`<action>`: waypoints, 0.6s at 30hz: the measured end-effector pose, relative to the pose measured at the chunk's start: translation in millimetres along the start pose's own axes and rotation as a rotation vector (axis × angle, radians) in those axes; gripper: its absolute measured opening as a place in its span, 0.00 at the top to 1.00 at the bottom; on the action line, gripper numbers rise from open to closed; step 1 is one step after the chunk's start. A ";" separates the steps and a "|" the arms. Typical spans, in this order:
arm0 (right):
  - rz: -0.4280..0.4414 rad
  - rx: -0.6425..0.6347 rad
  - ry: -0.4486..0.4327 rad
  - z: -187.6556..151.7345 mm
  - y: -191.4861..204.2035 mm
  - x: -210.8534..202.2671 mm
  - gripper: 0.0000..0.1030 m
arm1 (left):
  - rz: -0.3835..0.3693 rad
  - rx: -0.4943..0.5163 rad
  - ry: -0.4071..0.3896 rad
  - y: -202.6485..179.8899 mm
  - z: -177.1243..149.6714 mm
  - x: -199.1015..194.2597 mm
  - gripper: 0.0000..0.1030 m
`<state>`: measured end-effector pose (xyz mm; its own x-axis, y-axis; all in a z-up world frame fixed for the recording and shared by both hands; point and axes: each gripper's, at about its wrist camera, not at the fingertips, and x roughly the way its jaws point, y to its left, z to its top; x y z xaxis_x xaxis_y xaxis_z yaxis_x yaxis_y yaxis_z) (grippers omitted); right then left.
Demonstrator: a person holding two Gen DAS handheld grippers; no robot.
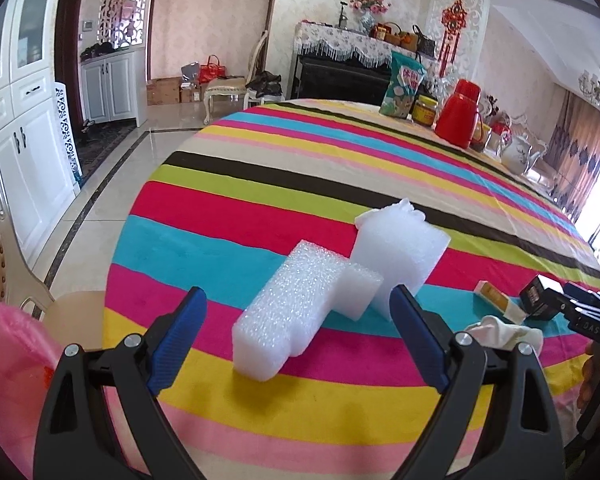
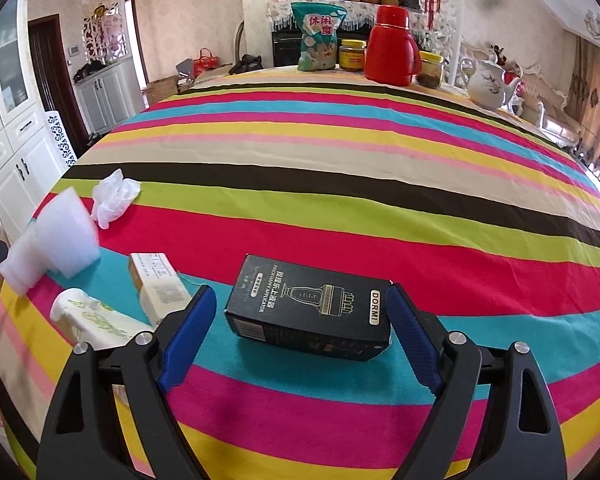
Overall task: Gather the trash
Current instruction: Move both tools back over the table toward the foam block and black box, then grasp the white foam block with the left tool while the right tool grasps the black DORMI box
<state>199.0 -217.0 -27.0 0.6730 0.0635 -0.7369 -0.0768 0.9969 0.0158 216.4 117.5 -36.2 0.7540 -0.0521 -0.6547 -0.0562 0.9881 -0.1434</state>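
Two white foam blocks lie on the striped tablecloth (image 1: 220, 208): a long bubbly one (image 1: 284, 316) and a taller smooth one (image 1: 396, 256) behind it. My left gripper (image 1: 297, 292) is open, its blue fingers on either side of the long block and apart from it. A black DORMI box (image 2: 312, 308) lies flat between the blue fingers of my right gripper (image 2: 300, 291), which is open; the left pad stands clear of the box and the right pad is close to its end. Beside the box lie a small white and yellow carton (image 2: 160, 284), a printed tissue (image 2: 96, 316) and crumpled white plastic (image 2: 114, 196).
A pink plastic bag (image 1: 12, 344) hangs at the lower left by a chair (image 1: 4, 272), off the table's edge. At the far end stand a snack bag (image 2: 318, 36), a red thermos (image 2: 392, 46), jars (image 2: 352, 54) and a white teapot (image 2: 488, 82).
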 end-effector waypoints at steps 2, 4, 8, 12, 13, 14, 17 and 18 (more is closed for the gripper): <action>-0.005 0.000 0.000 0.0 0.0 -0.5 0.20 | 0.000 0.006 0.008 -0.7 1.1 6.2 0.13; -0.006 0.005 0.003 0.9 -1.8 0.6 0.20 | 0.000 0.012 0.016 -1.3 2.1 11.1 0.13; -0.019 0.008 0.000 1.4 -3.9 1.1 0.20 | 0.002 0.022 0.033 -0.6 3.6 19.9 0.14; -0.032 0.006 -0.003 1.9 -4.5 0.0 0.18 | -0.002 0.034 0.056 -1.7 3.1 27.2 0.14; -0.032 0.006 0.001 1.6 -4.4 0.6 0.18 | -0.002 0.036 0.059 -3.2 3.3 28.2 0.14; -0.027 0.004 0.004 1.5 -3.9 -0.2 0.18 | -0.005 0.038 0.065 -3.6 2.9 29.9 0.16; -0.021 -0.007 0.006 1.6 -0.9 -1.3 0.18 | -0.005 0.048 0.081 -7.4 -0.3 31.9 0.22; -0.018 -0.014 0.010 1.4 0.7 -1.1 0.18 | -0.007 0.050 0.086 -8.0 -0.6 32.8 0.23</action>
<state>199.2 -216.3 -25.3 0.6672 0.0448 -0.7435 -0.0748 0.9972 -0.0070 241.2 107.8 -57.0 0.6950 -0.0691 -0.7157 -0.0170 0.9935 -0.1124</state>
